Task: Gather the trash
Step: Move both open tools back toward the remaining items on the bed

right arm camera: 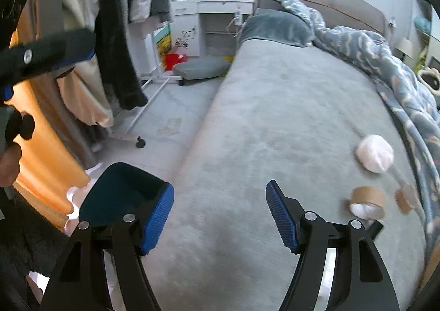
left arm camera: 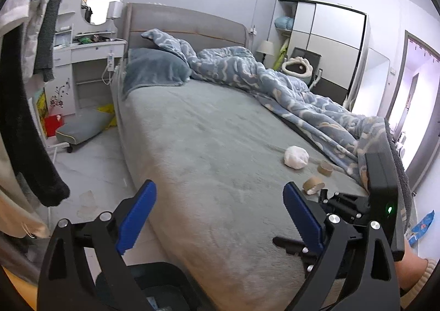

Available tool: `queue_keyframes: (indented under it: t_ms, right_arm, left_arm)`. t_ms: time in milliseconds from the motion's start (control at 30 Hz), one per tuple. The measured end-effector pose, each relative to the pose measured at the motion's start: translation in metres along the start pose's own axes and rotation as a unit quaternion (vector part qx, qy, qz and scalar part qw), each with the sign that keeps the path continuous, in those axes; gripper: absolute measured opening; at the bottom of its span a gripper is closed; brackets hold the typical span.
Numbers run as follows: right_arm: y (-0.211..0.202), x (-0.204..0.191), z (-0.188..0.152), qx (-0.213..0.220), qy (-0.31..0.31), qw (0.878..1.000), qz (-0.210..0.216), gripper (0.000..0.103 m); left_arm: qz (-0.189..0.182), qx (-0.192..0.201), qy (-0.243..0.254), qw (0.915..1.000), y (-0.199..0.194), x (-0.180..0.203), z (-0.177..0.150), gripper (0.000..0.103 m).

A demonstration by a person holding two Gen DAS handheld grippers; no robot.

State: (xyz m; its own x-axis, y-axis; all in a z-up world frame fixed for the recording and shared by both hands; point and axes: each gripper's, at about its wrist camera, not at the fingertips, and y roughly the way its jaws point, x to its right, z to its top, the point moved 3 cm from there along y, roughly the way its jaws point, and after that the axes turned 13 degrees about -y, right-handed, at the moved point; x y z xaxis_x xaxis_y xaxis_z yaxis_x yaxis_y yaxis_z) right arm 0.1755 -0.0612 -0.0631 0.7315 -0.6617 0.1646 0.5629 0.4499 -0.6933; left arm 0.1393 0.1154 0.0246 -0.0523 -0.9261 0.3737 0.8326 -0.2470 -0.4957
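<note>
A wide bed with a grey plush cover (left arm camera: 209, 146) fills both wrist views, its padded grey headboard (left arm camera: 187, 25) at the far end. A crumpled blue quilt with a pale cloud pattern (left arm camera: 275, 82) is heaped along the bed's far side edge, and a blue-grey pillow (left arm camera: 154, 69) lies at the head end.

The trash sits on the bare cover near the foot of the bed, just beside the edge of the quilt. There is a crumpled white paper ball (left arm camera: 296, 157), and nearer the foot, well apart from the ball, a short brown cardboard roll with white paper stuffed in its end (left arm camera: 313, 185). A second short brown cardboard roll (left arm camera: 326, 168) lies next to the quilt's edge; it is blurred in the right wrist view, so its contents cannot be made out.

The left tongs (left arm camera: 220, 217), black with ribbed blue pads, stand wide open with nothing between them, held over the near side edge of the bed. The right tongs (right arm camera: 220, 217) are also parted and empty, above the bare cover, with the trash off to their right and untouched.

On the floor beside the bed stands a rack of hanging clothes (right arm camera: 110, 36), with a white dressing table (left arm camera: 90, 52) beyond it.
</note>
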Motion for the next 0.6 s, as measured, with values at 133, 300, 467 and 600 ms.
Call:
queue_keyframes:
  t_ms: [133, 300, 467, 600]
  right_arm:
    - [-0.008, 0.019, -0.010, 0.000, 0.012, 1.000, -0.016, 0.070]
    - [-0.017, 0.046, -0.023, 0.000, 0.029, 0.999, -0.032, 0.070]
    - [-0.020, 0.074, -0.035, -0.003, 0.044, 0.998, -0.044, 0.070]
    - [-0.024, 0.102, -0.046, -0.004, 0.067, 0.997, -0.047, 0.070]
  left_arm:
    - [-0.011, -0.008, 0.007, 0.9999, 0.009, 0.016, -0.004, 0.095]
    - [-0.021, -0.013, 0.018, 0.9995, 0.020, 0.034, -0.007, 0.095]
    - [-0.028, -0.027, 0.024, 0.9990, 0.035, 0.046, -0.009, 0.095]
    - [-0.041, -0.048, 0.026, 0.9977, 0.050, 0.055, -0.016, 0.095]
